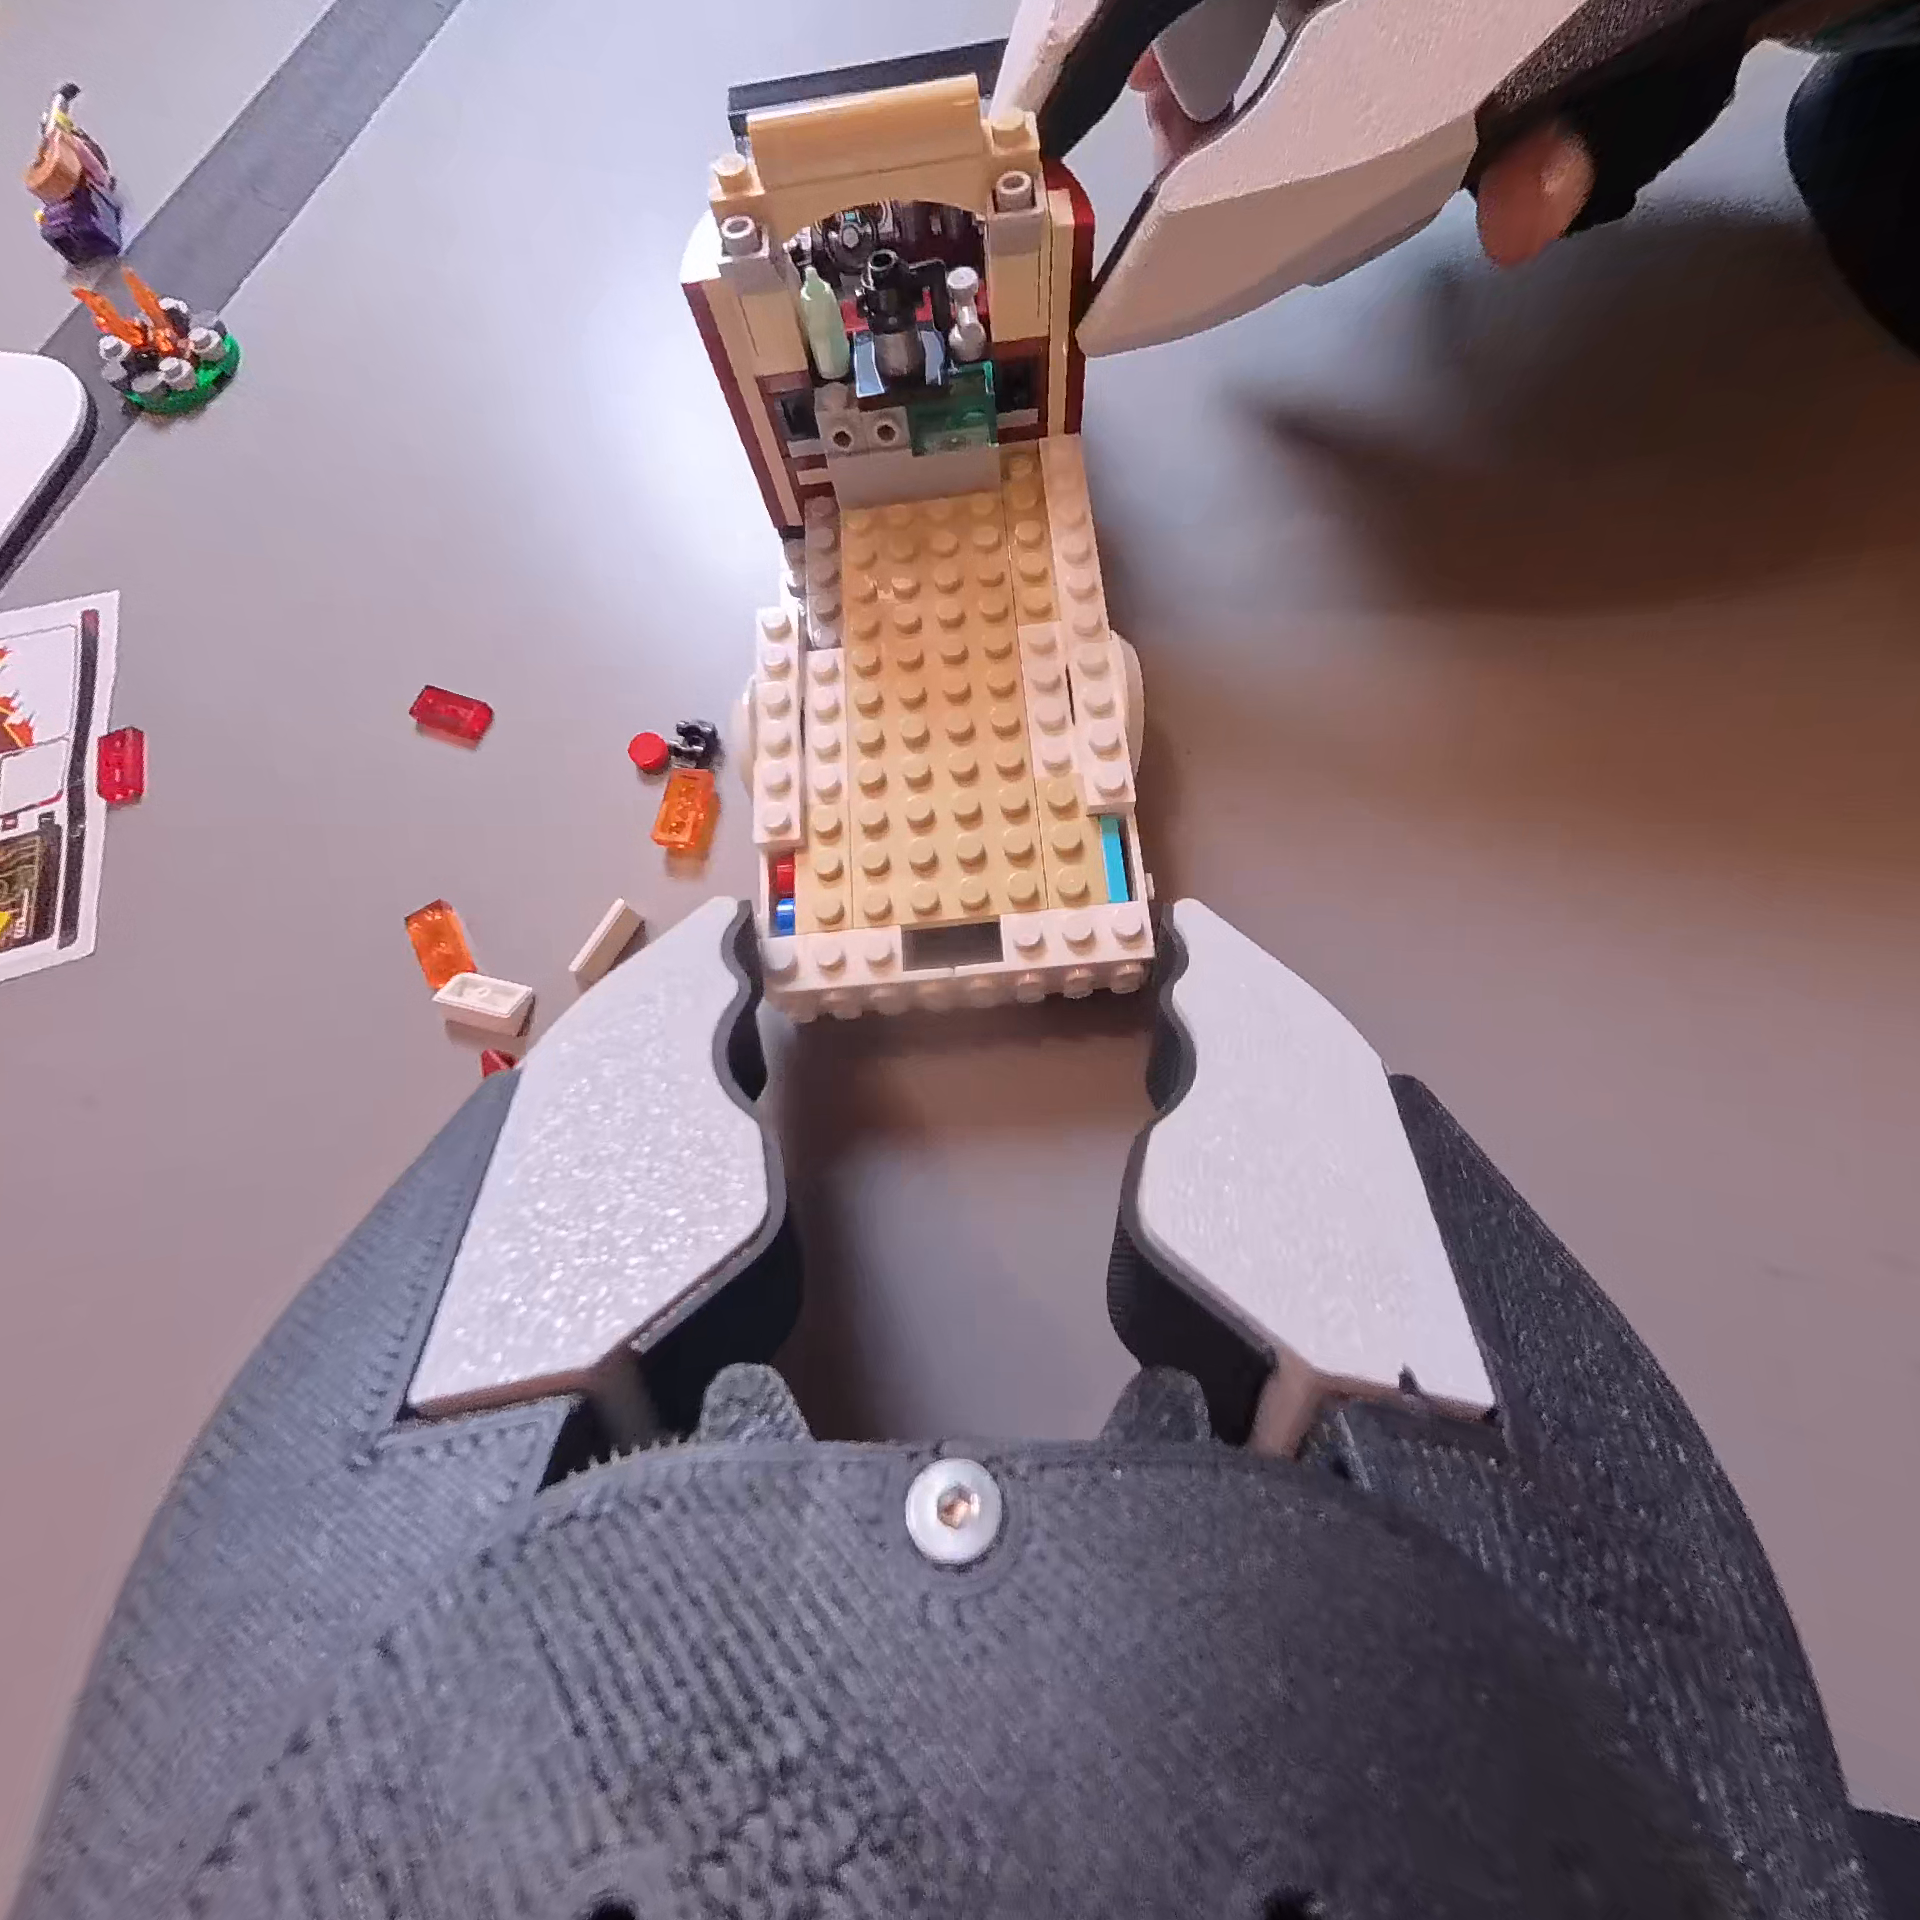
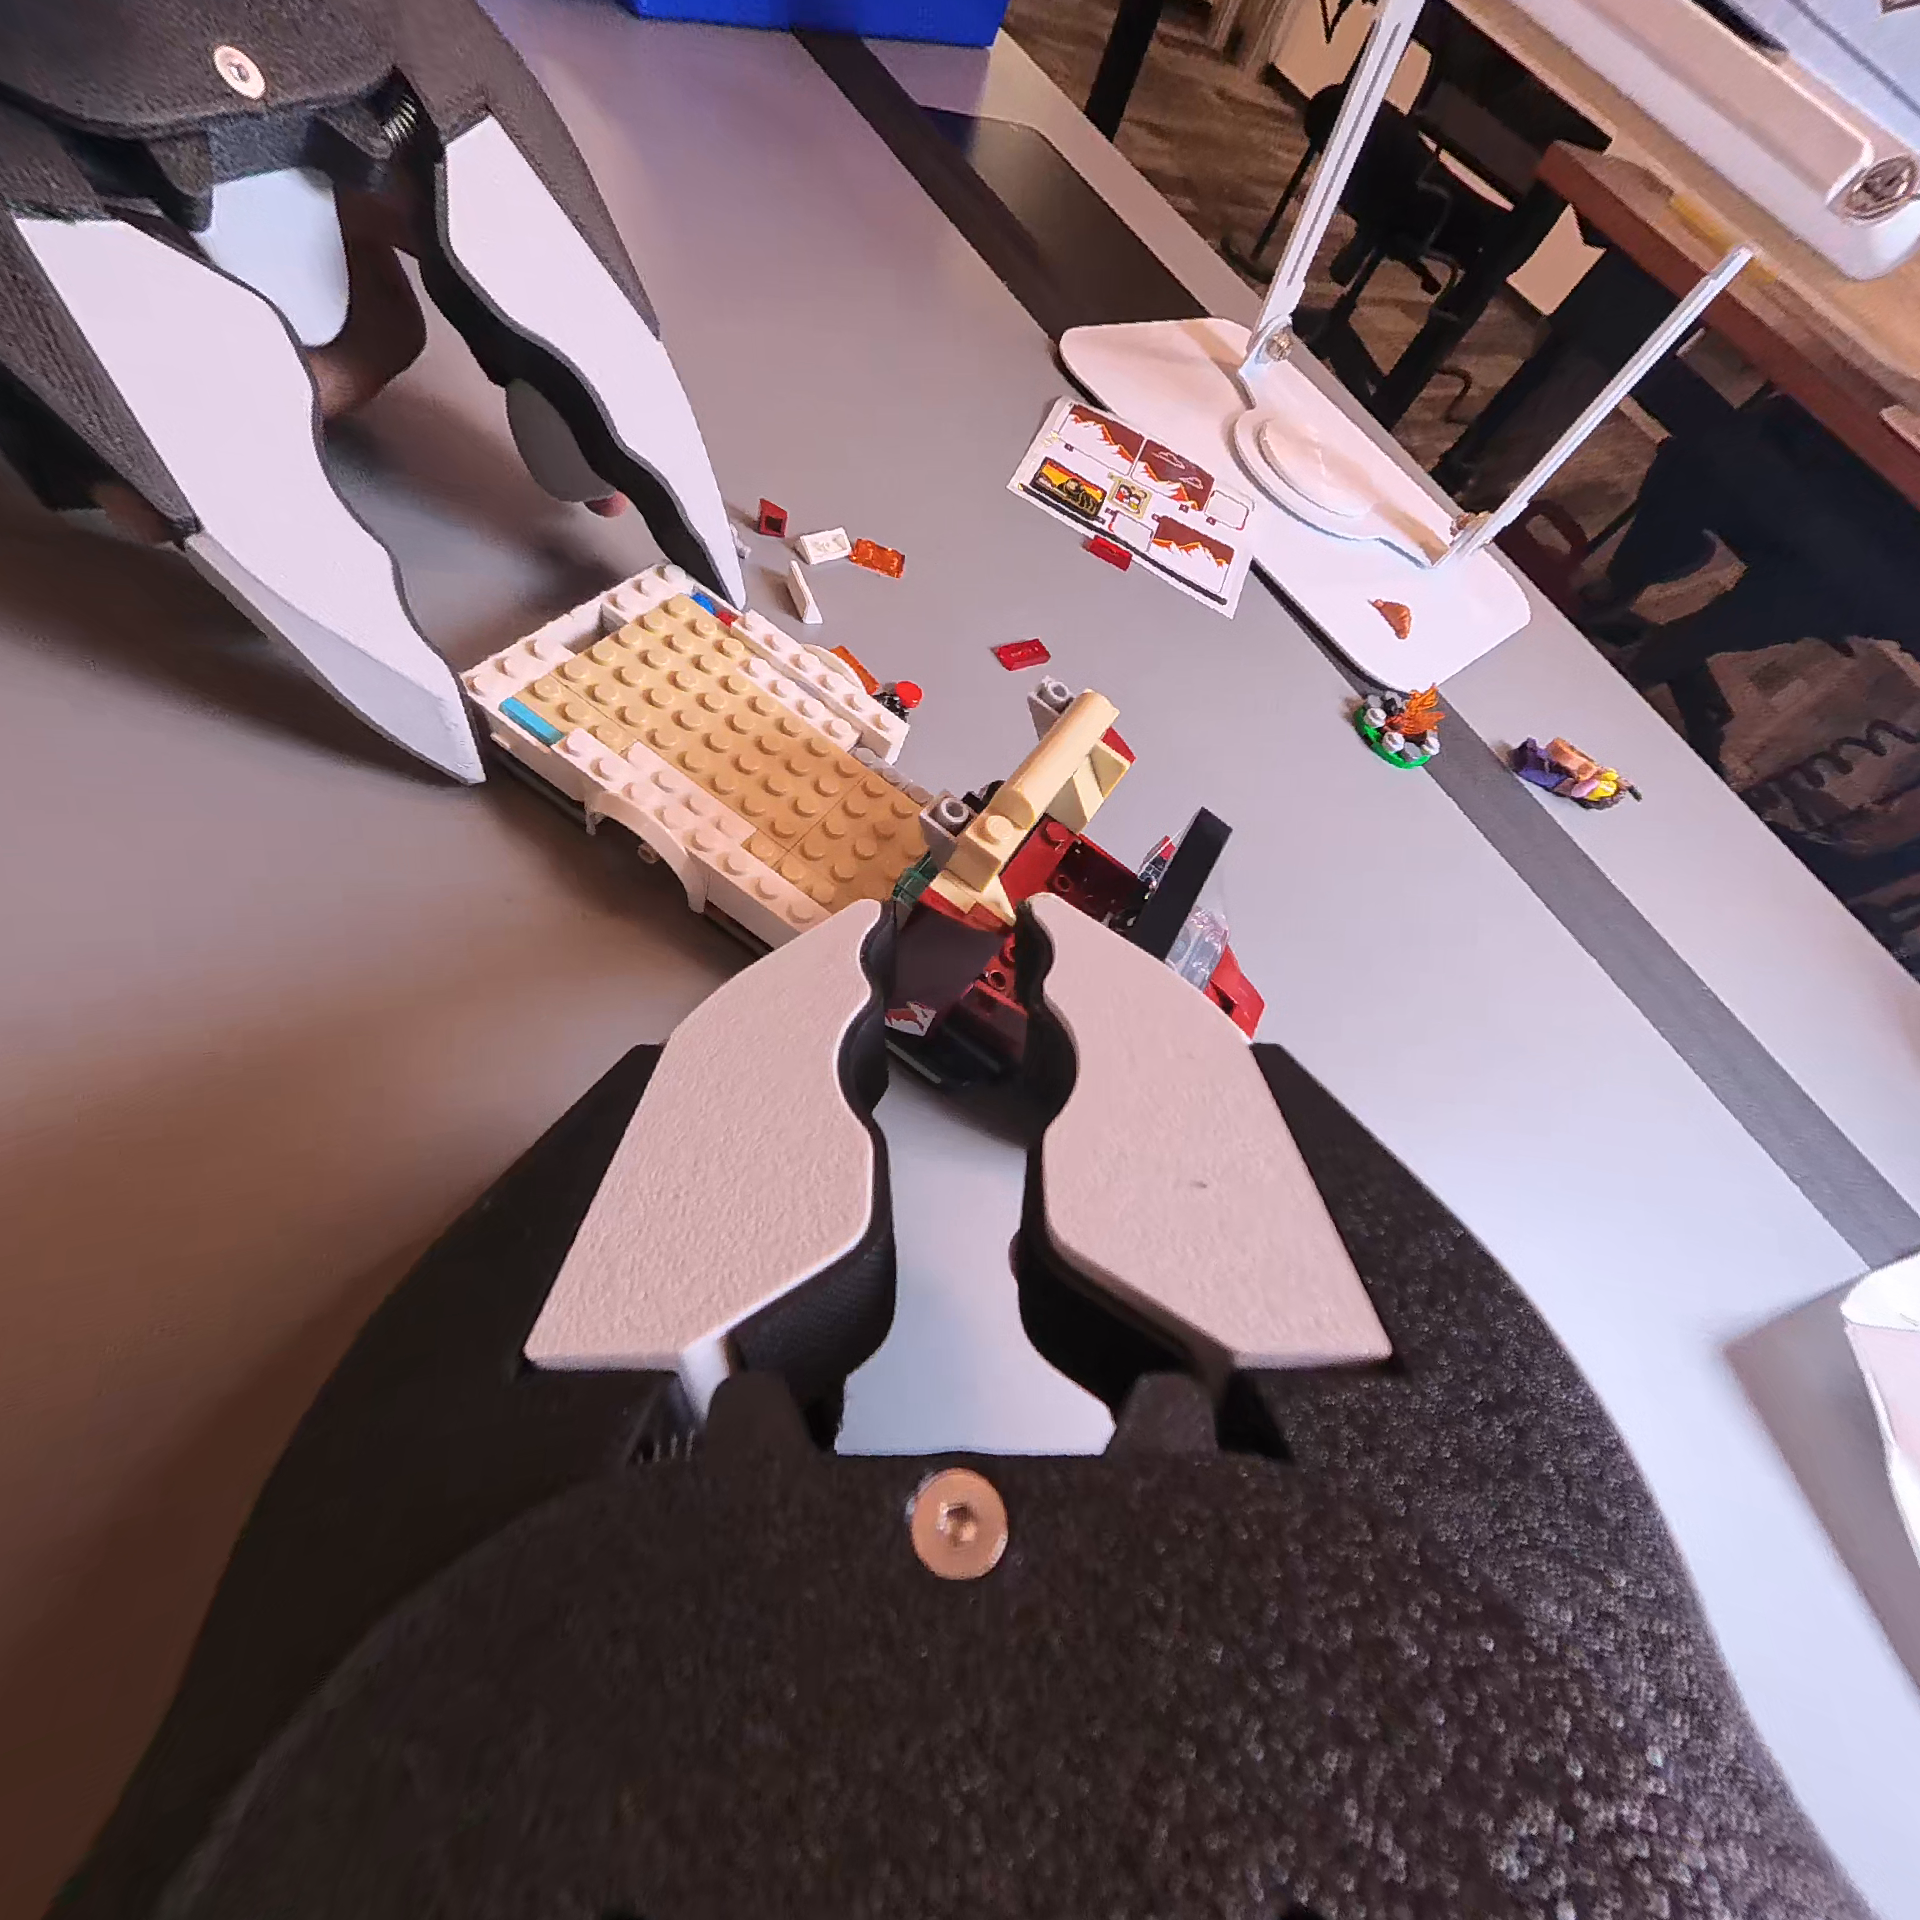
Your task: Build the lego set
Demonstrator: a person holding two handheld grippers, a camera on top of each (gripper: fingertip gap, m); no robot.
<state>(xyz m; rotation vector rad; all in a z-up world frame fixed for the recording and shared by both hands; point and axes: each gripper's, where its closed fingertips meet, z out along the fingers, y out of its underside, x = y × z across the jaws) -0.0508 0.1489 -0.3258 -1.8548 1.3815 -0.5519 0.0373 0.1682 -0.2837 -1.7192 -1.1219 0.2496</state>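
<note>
Left wrist view is showing the left gripper (image 1: pixel 954 940) standing wide apart, its textured white fingers (image 1: pixel 623 1143) flanking the near end of the lego model (image 1: pixel 940 717) with nothing clamped between them; the fingertips are sitting just beside the white corner bricks, and whether they are touching is hard to tell. The model is lying on the smooth grey table (image 1: pixel 1455 831), a long studded tan floor bordered by white bricks, rising at the far end into a dark red and tan cabin with an arch on top. The right gripper (image 1: pixel 1060 218) is reaching in at that far end. Right wrist view is showing the right gripper (image 2: pixel 951 920) narrowed around the dark red cabin wall (image 2: pixel 935 966), the wavy black inner edges of its fingers pressing on either side of it. Loose pieces (image 1: pixel 686 810) in translucent orange, red and white are lying scattered to the left of the model, near a sticker sheet (image 2: pixel 1132 509) and the white base of a lamp (image 2: pixel 1351 499). A small green campfire build (image 1: pixel 166 353) and a purple minifigure (image 1: pixel 73 187) are resting farther off.
</note>
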